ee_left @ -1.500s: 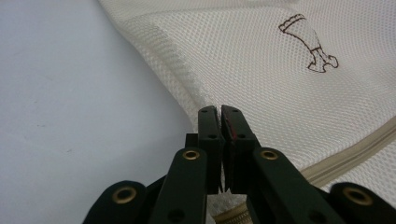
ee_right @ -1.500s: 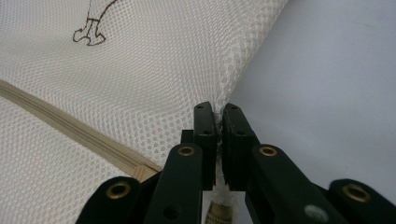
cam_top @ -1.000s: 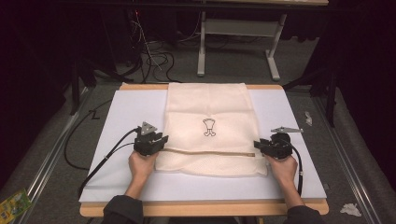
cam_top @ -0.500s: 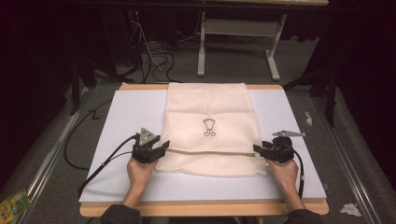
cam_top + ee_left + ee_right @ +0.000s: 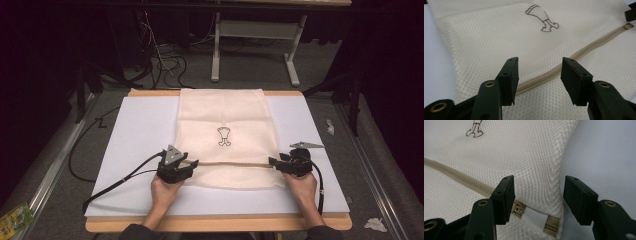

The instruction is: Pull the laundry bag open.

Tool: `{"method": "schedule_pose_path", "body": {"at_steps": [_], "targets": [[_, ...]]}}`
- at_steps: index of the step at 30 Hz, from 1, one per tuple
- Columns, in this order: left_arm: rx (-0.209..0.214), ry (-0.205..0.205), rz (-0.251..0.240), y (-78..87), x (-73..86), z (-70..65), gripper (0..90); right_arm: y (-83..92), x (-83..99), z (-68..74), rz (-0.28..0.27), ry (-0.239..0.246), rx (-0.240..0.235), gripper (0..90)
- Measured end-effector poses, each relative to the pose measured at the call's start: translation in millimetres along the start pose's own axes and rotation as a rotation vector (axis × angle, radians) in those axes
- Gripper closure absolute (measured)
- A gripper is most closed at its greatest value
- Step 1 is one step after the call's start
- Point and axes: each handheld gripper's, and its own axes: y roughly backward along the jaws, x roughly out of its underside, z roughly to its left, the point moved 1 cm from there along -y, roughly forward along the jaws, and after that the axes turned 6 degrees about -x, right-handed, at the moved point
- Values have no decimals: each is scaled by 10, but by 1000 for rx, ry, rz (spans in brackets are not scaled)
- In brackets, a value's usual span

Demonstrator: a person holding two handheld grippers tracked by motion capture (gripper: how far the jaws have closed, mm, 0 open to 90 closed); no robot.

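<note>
Grippers (image 5: pixel 192 163) (image 5: pixel 272 161) just opened, mesh bag (image 5: pixel 222 117) released

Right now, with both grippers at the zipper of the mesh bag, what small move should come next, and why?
Probably ease the right gripper down and close it on the zipper slider. Both grippers' jaws have just been opening and stand apart with nothing pinched; the slider sits beside the right gripper's jaw at the mesh bag edge, while the left gripper straddles the closed zipper.

Black claw (image 5: pixel 540 80), brass rivets, trailing black cable; dark sleeves.
</note>
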Motion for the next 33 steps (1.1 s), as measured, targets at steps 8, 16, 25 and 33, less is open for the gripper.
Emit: {"method": "schedule_pose_path", "body": {"at_steps": [8, 16, 25, 33], "targets": [[54, -35, 26, -208, -118, -274, 469, -66, -23, 16, 26, -11, -7, 459], [92, -56, 41, -375, -239, -457, 462, -91, -44, 55, 43, -1, -10, 589], [139, -88, 55, -491, -349, -642, 462, -65, -71, 70, 59, 51, -11, 859], [172, -80, 56, -547, -397, -722, 477, -28, -79, 103, 47, 61, -50, 876]]}}
